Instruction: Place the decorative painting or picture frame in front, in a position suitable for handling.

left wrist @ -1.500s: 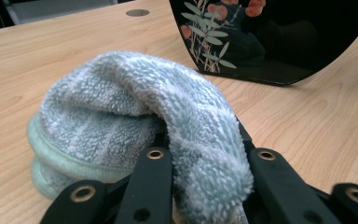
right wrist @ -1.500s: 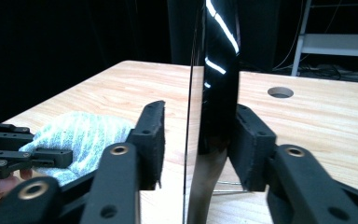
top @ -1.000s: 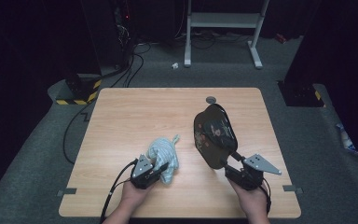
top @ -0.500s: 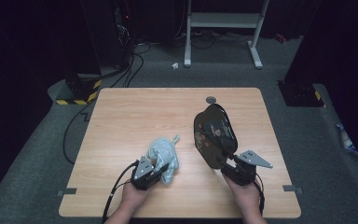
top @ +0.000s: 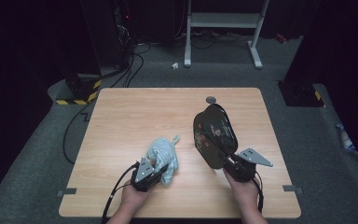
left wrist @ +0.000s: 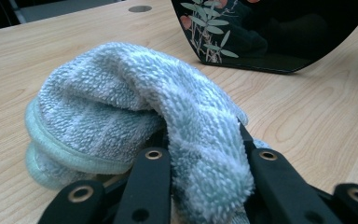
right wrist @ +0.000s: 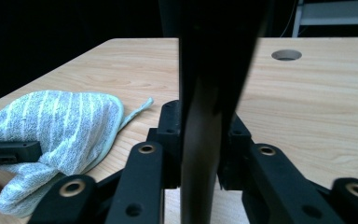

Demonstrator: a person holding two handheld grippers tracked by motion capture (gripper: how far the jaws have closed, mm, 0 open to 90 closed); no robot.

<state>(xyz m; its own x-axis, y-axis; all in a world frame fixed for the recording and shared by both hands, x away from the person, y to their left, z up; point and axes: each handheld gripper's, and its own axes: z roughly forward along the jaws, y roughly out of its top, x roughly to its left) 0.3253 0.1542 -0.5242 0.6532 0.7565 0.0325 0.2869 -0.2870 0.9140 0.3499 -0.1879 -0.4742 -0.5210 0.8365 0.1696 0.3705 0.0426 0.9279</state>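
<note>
A light blue striped towel (top: 164, 154) lies bunched on the wooden table (top: 130, 116) at the front left. My left gripper (top: 162, 168) is shut on its near fold, and the terry cloth (left wrist: 121, 93) bulges between the jaws of that gripper (left wrist: 207, 156). A black lacquer plate (top: 214, 133) with a flower pattern stands tilted on its edge at the front right. My right gripper (top: 228, 163) has just been closing, and its jaws now press on the plate's near rim (right wrist: 209, 93). The right gripper view also shows that gripper (right wrist: 205, 151), the towel (right wrist: 60, 121) and the left gripper (right wrist: 9, 151).
A round cable hole (top: 210, 99) sits near the table's far edge, behind the plate. On the floor beyond the table stand a white metal frame (top: 223, 21) and a black-and-yellow striped base (top: 77, 95), with cables running off the left side.
The right gripper has edged a little left and in against the plate's rim, with its jaws drawn in on it. The left gripper and the towel have not moved.
</note>
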